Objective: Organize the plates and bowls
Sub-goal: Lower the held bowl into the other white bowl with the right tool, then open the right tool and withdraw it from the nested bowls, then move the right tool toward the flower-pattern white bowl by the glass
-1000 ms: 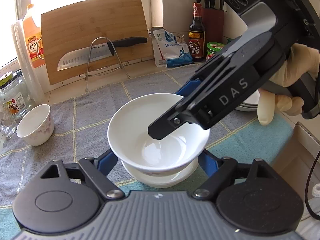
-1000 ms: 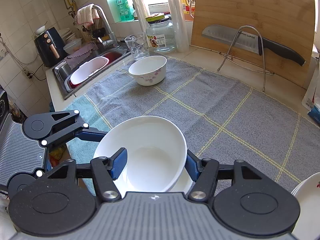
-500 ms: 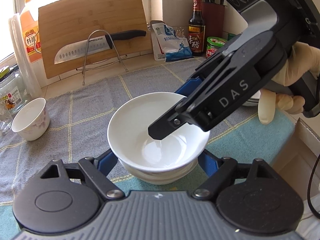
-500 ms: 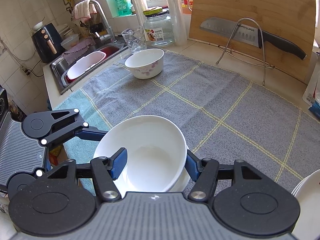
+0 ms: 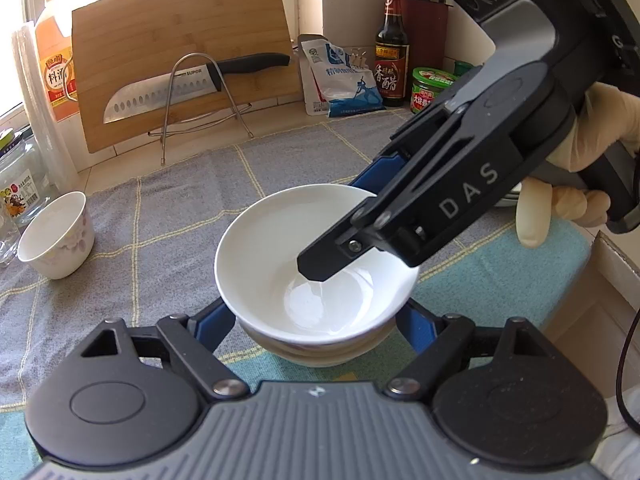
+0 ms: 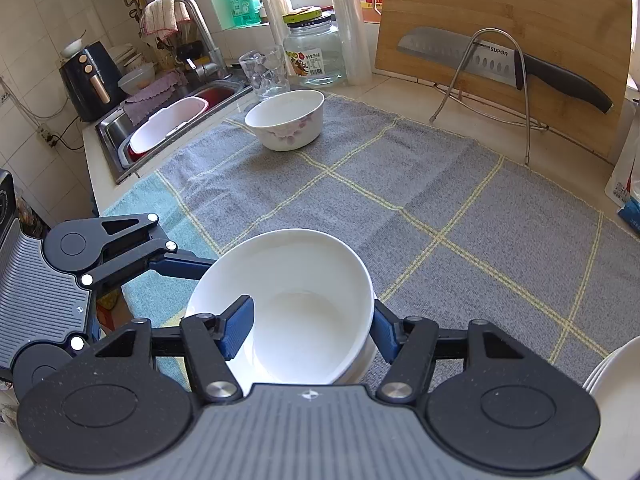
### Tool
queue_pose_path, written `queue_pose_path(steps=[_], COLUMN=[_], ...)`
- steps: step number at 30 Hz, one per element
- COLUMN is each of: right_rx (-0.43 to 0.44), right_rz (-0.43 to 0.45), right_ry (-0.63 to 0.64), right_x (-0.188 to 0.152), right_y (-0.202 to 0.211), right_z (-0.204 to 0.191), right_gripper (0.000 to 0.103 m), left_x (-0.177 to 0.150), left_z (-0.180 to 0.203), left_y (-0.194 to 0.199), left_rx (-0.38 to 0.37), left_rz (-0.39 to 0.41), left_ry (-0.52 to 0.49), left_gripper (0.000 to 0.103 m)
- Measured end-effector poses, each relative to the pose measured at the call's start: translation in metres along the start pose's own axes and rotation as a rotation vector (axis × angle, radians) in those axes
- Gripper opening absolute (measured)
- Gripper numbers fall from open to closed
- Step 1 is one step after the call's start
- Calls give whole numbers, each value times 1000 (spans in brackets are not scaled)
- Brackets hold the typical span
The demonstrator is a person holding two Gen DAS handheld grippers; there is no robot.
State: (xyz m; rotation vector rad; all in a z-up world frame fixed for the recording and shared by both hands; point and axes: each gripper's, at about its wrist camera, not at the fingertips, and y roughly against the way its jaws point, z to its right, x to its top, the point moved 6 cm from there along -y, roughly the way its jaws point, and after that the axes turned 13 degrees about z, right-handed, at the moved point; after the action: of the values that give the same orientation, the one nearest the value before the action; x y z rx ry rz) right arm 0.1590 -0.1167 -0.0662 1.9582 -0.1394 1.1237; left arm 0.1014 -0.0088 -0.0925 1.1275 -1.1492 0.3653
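A plain white bowl [image 5: 280, 248] sits nested in a second bowl [image 5: 320, 354] on the grey checked cloth [image 6: 440, 184]. My left gripper [image 5: 316, 320] is shut on the upper bowl, its blue fingers pressing opposite sides below the rim. My right gripper [image 6: 310, 332] is shut on the same bowl's wall, with one finger inside and the other outside. A floral bowl [image 6: 286, 120] stands apart at the cloth's far end near the sink. White plates [image 6: 616, 380] are stacked at the right edge of the right wrist view.
A cutting board [image 5: 180, 48] leans on the back wall behind a knife [image 5: 192, 84] on a wire rack. Bottles and jars [image 5: 392, 52] line the back. A glass jar [image 6: 314, 52] and tumbler stand by the sink [image 6: 168, 128]. The counter edge [image 5: 608, 248] runs close on the right.
The held bowl has come down into the lower bowl, closing the gap between them. Both grippers keep the same grip.
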Motion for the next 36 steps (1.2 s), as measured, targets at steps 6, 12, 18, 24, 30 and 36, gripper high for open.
queue_pose_path(steps=[6,12,18,24,30,36], right_rx=[-2,-7,-15,-12,-14,-20], right_rz=[-7,1,9,20,24,10], right_ry=[0,11,21,44,78,123], right_x=[-1,-1,2,10,25,41], right_y=[-2,-1,3,4,-6,-26], right_z=[2,1,0,-6,-15,-28], right_gripper=[73,90,96,98,99,100], left_x=[-2,-1,-2,0,-3,-12], left_z=[-2,-1,-2,-11,-37,-81], left_y=[-2,0,7,23,37,39], left_rx=[-12,-4,-11,-2,61,151], left_rz=[-3,21,23,38,62,69], left_ry=[16,-11,-9,5,25,74], left_gripper=[89,95,95,95,96,96])
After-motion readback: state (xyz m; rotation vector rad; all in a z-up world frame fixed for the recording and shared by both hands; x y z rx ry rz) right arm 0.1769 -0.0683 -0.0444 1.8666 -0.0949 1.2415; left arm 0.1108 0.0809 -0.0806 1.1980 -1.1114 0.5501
